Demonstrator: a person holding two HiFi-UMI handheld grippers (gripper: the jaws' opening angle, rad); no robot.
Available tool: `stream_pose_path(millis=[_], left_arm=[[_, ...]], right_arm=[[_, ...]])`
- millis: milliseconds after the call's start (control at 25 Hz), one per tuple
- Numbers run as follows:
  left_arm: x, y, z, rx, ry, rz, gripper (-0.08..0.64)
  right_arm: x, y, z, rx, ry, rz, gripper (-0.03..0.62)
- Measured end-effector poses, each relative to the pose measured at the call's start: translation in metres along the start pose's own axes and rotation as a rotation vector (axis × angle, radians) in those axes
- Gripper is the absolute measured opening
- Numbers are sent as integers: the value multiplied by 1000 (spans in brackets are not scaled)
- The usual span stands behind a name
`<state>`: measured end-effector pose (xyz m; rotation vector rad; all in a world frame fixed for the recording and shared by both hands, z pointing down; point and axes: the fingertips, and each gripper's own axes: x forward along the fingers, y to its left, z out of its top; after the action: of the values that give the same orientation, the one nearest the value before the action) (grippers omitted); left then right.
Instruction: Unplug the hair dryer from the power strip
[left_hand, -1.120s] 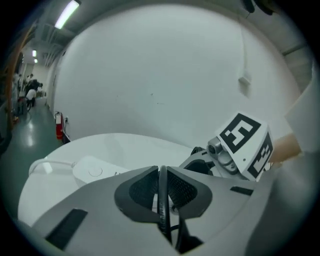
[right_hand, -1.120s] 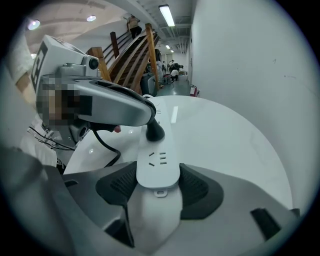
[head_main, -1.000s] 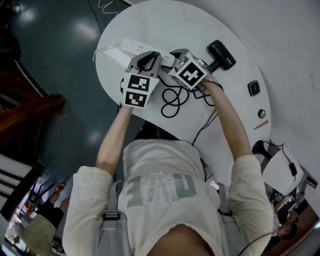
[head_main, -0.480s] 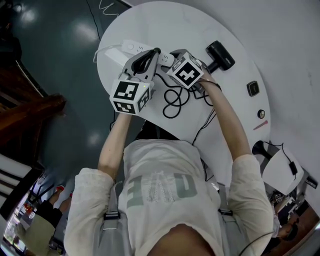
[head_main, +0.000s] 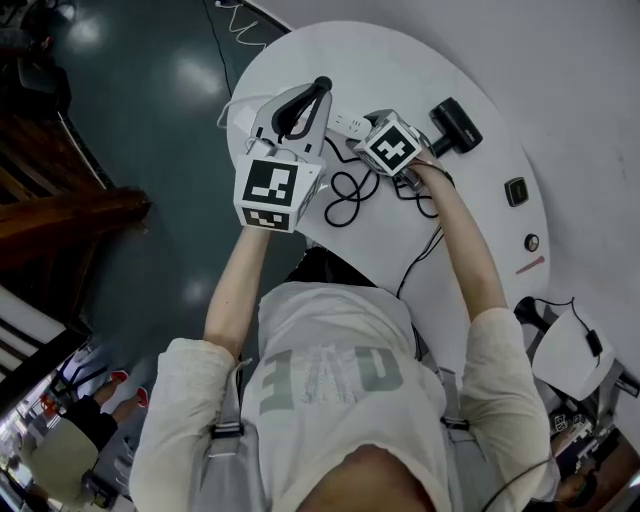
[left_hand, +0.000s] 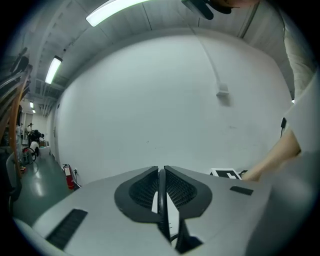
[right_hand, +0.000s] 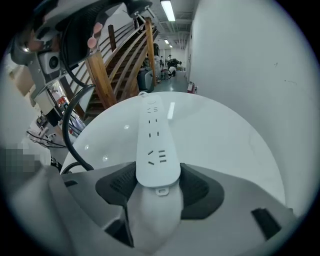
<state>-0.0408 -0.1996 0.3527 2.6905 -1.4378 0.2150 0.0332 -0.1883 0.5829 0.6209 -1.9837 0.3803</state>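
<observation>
My left gripper (head_main: 316, 97) is raised above the table, shut on the hair dryer's black plug (head_main: 322, 84). In the left gripper view its black lead (left_hand: 160, 205) runs thin between the closed pads of the left gripper (left_hand: 161, 172). From there the cord (head_main: 345, 195) drops in loops to the table. The black hair dryer (head_main: 456, 125) lies at the far right. My right gripper (head_main: 360, 127) points steeply down, and in its own view the right gripper (right_hand: 157, 175) is shut on the near end of the white power strip (right_hand: 155, 135). The strip's visible sockets are empty.
The round white table (head_main: 400, 65) drops off to a dark floor on the left. A small black device (head_main: 515, 190), a round knob (head_main: 531, 242) and a red pen (head_main: 530, 265) lie at the right. The strip's white lead (head_main: 235, 15) trails off the far edge. A wooden stair (head_main: 60, 210) stands to the left.
My left gripper has risen off the power strip, bringing the black plug and cord up with it. The right gripper has stayed on the strip.
</observation>
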Motion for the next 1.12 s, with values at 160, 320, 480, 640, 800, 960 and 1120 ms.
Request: stream_pose_path(millis=[160, 320, 480, 640, 800, 960, 1120], left_arm=[[-9, -1, -4, -34, 11, 6, 49], [-15, 0, -8, -58, 21, 17, 49], [-20, -4, 1, -58, -3, 16, 51], [-23, -7, 6, -57, -10, 17, 51], [-24, -16, -8, -80, 29, 11, 51], [-30, -32, -33, -86, 80, -12, 52], [-35, -42, -76, -52, 169, -15, 52]], right_arm=[[1, 0, 1, 1, 1, 0, 265], [2, 3, 2, -1, -1, 9, 264], [-1, 3, 1, 41, -12, -9, 264], [-2, 1, -2, 72, -15, -36, 264], [-2, 9, 0, 85, -29, 0, 264], [-1, 3, -2, 79, -28, -23, 265], [-1, -1, -3, 74, -32, -43, 264]])
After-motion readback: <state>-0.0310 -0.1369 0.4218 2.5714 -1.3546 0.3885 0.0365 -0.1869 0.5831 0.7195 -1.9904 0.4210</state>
